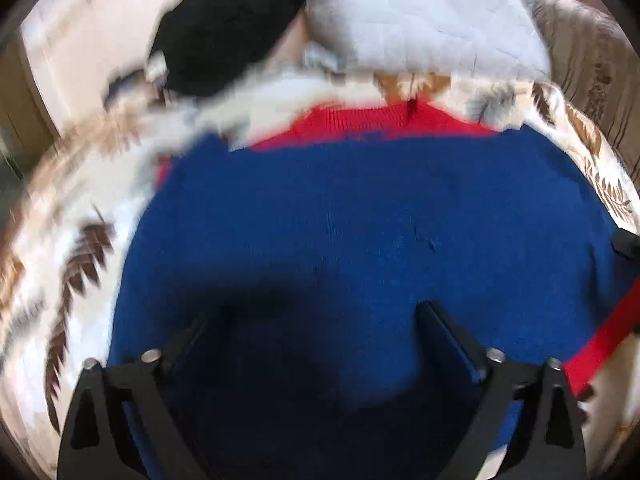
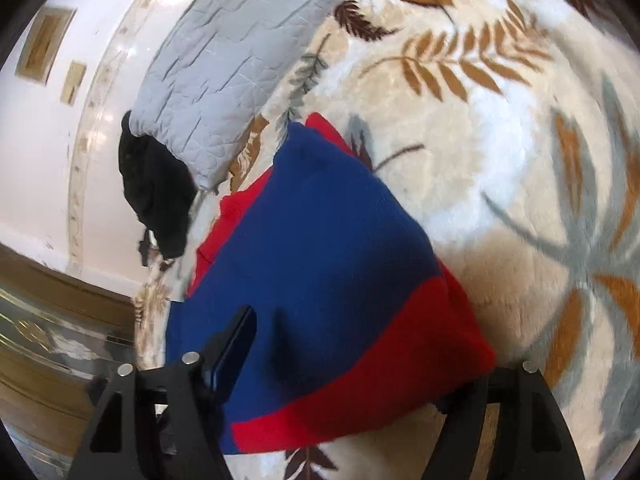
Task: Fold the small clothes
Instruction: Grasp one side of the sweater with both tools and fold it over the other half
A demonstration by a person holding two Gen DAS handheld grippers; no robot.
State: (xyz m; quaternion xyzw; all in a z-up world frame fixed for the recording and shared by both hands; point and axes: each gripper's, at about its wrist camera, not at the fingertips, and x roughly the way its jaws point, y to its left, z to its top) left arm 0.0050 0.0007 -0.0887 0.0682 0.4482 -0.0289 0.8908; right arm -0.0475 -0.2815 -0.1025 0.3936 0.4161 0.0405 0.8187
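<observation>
A blue and red knitted garment (image 1: 360, 216) lies on a fluffy leaf-patterned blanket (image 1: 72, 248). My left gripper (image 1: 316, 320) is open just above the blue cloth, with nothing between its fingers. In the right wrist view the same garment (image 2: 320, 240) lies in a folded heap, and its red band (image 2: 380, 360) drapes over the space between my right gripper's fingers (image 2: 236, 344). The right gripper (image 2: 352, 344) has its jaws wide apart; the right finger is hidden under the cloth. The left view is blurred.
A grey quilted pillow (image 1: 420, 12) and a black garment (image 1: 224, 28) lie at the far side of the blanket; both also show in the right wrist view, pillow (image 2: 232, 60) and black garment (image 2: 156, 196). A white wall (image 2: 40, 160) and brown floor lie beyond the bed edge.
</observation>
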